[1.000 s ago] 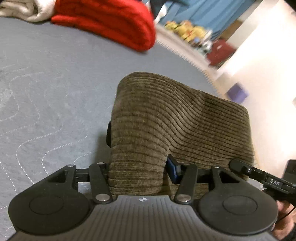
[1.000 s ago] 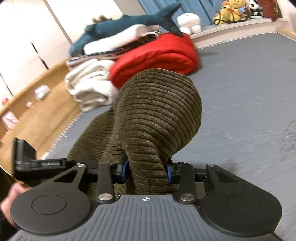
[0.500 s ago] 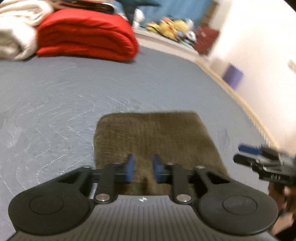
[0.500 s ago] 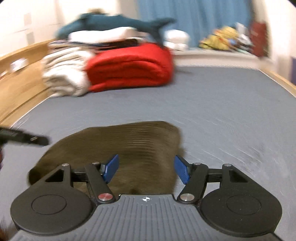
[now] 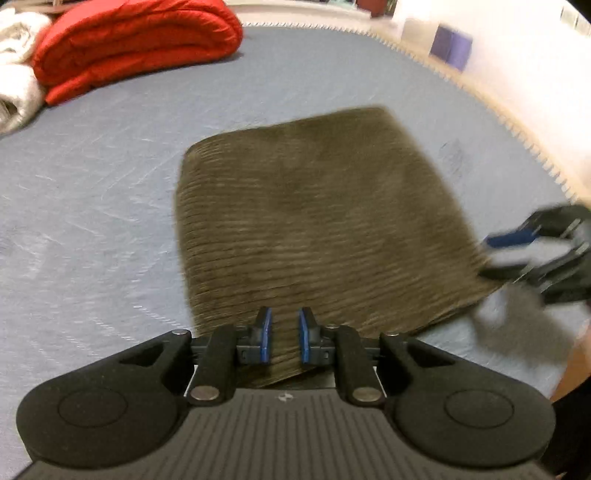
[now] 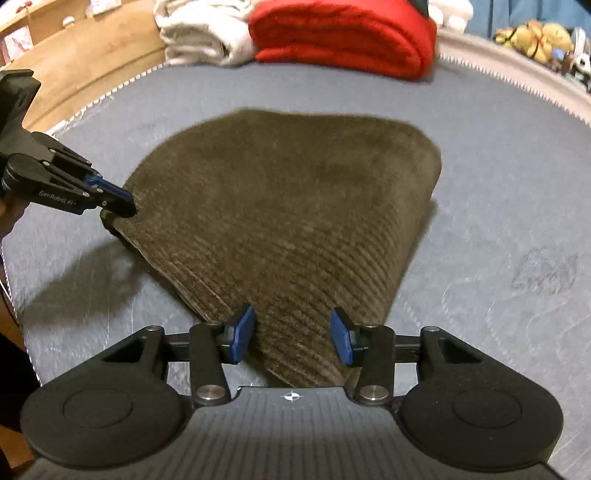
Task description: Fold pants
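Note:
Brown corduroy pants [image 5: 314, 221] lie folded into a flat rectangle on the grey quilted bed [image 5: 92, 221]. My left gripper [image 5: 284, 334] sits at their near left corner, jaws drawn to a narrow slit with corduroy in it. From the right wrist view the left gripper [image 6: 123, 206] has its tip on the corner of the pants [image 6: 280, 221], which rises slightly to meet it. My right gripper [image 6: 291, 334] hangs over the near right corner. Its jaws are closing, the pads clear of the cloth showing between them. The right gripper [image 5: 506, 254] looks blurred, fingers apart.
A folded red blanket [image 6: 343, 33] and a white blanket [image 6: 199, 33] lie at the far end of the bed. Plush toys [image 6: 535, 35] sit beyond the bed's edge. A purple box [image 5: 452, 46] stands on the floor. A wooden ledge [image 6: 85, 70] runs along the left side.
A second ago both grippers held the doubled pants up off the bed. The pants now lie flat; the right jaws let go, the left jaws narrowed, and both wrists rolled.

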Demonstrator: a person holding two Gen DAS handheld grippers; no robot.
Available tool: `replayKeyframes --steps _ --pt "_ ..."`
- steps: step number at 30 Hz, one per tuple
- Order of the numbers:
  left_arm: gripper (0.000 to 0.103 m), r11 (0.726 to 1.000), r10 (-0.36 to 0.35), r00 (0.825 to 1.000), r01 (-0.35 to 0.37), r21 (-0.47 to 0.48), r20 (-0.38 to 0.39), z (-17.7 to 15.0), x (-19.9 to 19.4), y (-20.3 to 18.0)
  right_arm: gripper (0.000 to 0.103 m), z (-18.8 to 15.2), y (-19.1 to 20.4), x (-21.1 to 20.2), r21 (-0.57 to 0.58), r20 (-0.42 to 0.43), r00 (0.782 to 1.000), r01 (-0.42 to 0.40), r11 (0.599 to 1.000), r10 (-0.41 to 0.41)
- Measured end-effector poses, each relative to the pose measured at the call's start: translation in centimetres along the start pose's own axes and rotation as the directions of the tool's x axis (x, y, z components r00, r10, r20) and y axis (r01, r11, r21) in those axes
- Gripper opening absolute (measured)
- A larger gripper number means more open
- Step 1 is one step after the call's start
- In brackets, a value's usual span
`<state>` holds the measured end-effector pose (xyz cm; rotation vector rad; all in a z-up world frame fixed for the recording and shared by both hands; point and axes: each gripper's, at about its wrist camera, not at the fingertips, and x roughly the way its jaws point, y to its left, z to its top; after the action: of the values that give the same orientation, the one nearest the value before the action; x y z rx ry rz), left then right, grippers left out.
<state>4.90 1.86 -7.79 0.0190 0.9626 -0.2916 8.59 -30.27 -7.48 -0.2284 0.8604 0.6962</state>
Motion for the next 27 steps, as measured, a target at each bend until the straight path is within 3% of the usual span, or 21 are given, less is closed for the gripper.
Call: replayKeyframes --steps 1,3,6,9,11,12,14,15,19,23,25,26,27 --pt "0.017 1.000 -0.017 0.999 0.016 -0.009 -0.027 -0.3 0.6 0.1 0.048 -0.3 0.2 0.0 0.002 -0.006 1.000 0.003 1.000 -0.003" --pt "0.016 0.999 0.020 0.995 -0.016 0.039 -0.102 -0.6 2.3 -0.2 0.047 -0.8 -0.2 1.0 0.010 -0.054 0.999 0.006 1.000 -0.005" --pt "0.017 0.996 0.032 0.995 -0.024 0.082 -0.093 0.1 2.4 -1.0 0.048 -0.8 0.7 1.4 -0.018 -0.090 0.996 0.006 1.000 -0.008" --pt "0.024 1.000 0.008 0.997 -0.009 0.011 0.078 1.5 -0.1 -0.1 0.047 -0.4 1.3 1.6 -0.063 -0.092 0.995 0.037 0.997 -0.043" --pt "0.027 0.997 0.067 0.981 -0.057 -0.058 0.182 2.4 -0.9 0.8 0.048 -0.5 1.8 1.9 -0.084 -0.092 0.994 0.044 0.995 -0.052" --pt "0.027 0.993 0.091 0.979 -0.077 -0.085 0.182 2.6 -0.5 1.4 0.048 -0.6 2.0 2.2 -0.089 -0.095 0.994 0.044 0.995 -0.053" --pt "0.027 0.984 0.144 0.989 -0.141 -0.109 0.017 2.0 3.0 2.8 0.048 -0.7 2.0 2.7 -0.096 -0.095 0.994 0.049 0.994 -0.058" --pt "0.028 0.985 0.155 0.988 -0.156 -0.075 -0.023 1.5 4.2 2.8 0.048 -0.7 2.0 2.9 -0.096 -0.096 0.994 0.050 0.994 -0.059" --pt "0.028 0.983 0.179 0.984 -0.178 -0.045 0.023 2.2 2.8 1.5 0.049 -0.9 2.3 2.3 -0.106 -0.090 0.994 0.056 0.993 -0.066" --pt "0.030 0.994 0.077 0.990 -0.085 0.068 0.118 1.7 0.4 -0.9 0.050 -1.0 2.6 2.0 -0.125 -0.088 0.992 0.075 0.989 -0.086" --pt "0.031 0.989 0.034 0.998 -0.042 0.141 0.059 1.1 1.5 -1.8 0.052 -1.0 2.5 2.1 -0.122 -0.088 0.992 0.076 0.990 -0.087" --pt "0.031 0.981 0.044 0.998 -0.036 0.189 -0.039 0.3 3.1 -2.2 0.053 -1.0 2.6 2.2 -0.120 -0.088 0.992 0.077 0.990 -0.088" --pt "0.032 0.966 0.072 0.994 -0.049 0.255 -0.081 -0.9 4.1 -2.8 0.054 -1.0 2.5 2.2 -0.117 -0.087 0.992 0.079 0.990 -0.090"
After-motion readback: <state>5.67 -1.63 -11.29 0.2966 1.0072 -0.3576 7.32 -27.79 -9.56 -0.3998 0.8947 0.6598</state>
